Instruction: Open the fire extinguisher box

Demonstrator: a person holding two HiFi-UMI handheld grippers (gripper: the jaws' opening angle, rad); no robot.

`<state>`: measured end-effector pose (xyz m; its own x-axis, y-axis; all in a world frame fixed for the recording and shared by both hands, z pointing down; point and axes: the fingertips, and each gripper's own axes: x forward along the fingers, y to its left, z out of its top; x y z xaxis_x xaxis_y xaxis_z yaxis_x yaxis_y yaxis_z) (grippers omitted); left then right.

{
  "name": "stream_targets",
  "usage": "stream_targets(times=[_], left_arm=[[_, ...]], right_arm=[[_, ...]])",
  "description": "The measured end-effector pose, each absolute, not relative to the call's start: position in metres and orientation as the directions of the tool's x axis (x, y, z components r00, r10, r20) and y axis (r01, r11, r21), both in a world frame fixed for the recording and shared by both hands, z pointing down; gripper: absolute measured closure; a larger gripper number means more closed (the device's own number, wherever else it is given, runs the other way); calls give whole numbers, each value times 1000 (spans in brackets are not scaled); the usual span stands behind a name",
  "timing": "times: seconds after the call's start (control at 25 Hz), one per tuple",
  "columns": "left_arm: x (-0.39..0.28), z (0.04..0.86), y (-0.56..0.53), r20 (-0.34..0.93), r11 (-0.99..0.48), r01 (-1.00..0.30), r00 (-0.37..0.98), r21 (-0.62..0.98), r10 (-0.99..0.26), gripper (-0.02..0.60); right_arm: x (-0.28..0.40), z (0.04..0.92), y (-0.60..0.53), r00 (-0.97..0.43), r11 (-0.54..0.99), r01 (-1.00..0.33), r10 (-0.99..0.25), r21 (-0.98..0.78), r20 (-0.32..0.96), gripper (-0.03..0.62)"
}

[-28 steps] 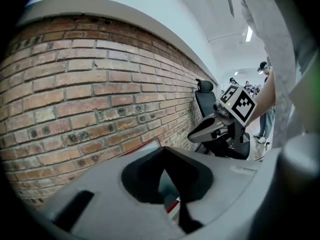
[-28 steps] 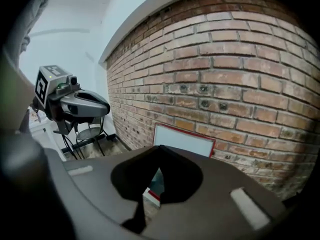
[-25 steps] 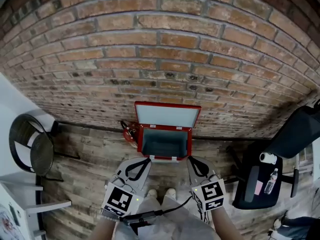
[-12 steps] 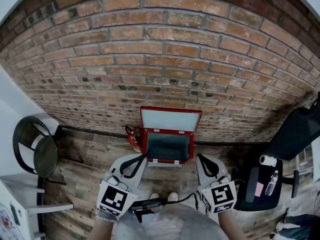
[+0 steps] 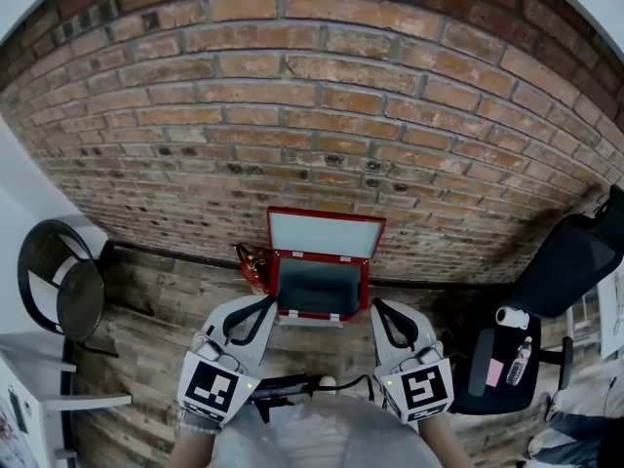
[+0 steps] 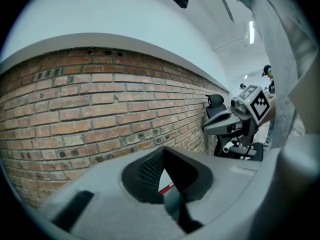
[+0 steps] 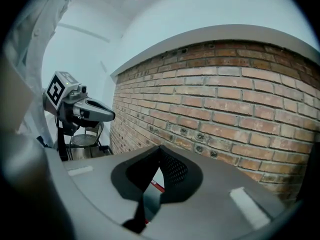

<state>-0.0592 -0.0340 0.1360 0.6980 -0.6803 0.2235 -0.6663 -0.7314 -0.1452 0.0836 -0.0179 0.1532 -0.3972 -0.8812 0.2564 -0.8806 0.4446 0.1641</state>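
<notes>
The red fire extinguisher box (image 5: 363, 273) stands on the floor against the brick wall, its lid (image 5: 327, 234) raised and its grey inside showing. A red extinguisher (image 5: 252, 264) leans beside its left wall. My left gripper (image 5: 265, 303) hangs shut and holding nothing before the box's front left corner, and my right gripper (image 5: 378, 307) is shut and holding nothing before the front right corner. Neither touches the box. In the left gripper view the left gripper (image 6: 163, 150) points at the wall with the right gripper (image 6: 235, 121) alongside. The right gripper view shows the right gripper (image 7: 160, 148) closed to a point.
A brick wall (image 5: 322, 115) fills the back. A round black chair (image 5: 58, 286) stands at the left, white furniture (image 5: 49, 398) below it. A black office chair (image 5: 570, 256) at the right carries a bottle (image 5: 518, 361). The floor (image 5: 166, 300) is wooden planks.
Both grippers have risen and drawn a little away from the box's front edge, still shut. The box stays open with its lid up.
</notes>
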Motion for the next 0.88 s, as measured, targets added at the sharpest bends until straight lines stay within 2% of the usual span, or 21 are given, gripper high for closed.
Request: stream_targets(times=[0.88], left_arm=[[-48, 135, -40, 225, -750, -637, 715, -179, -662, 583]], right_arm=[[76, 151, -24, -405, 459, -863, -878, 211, 253, 591]])
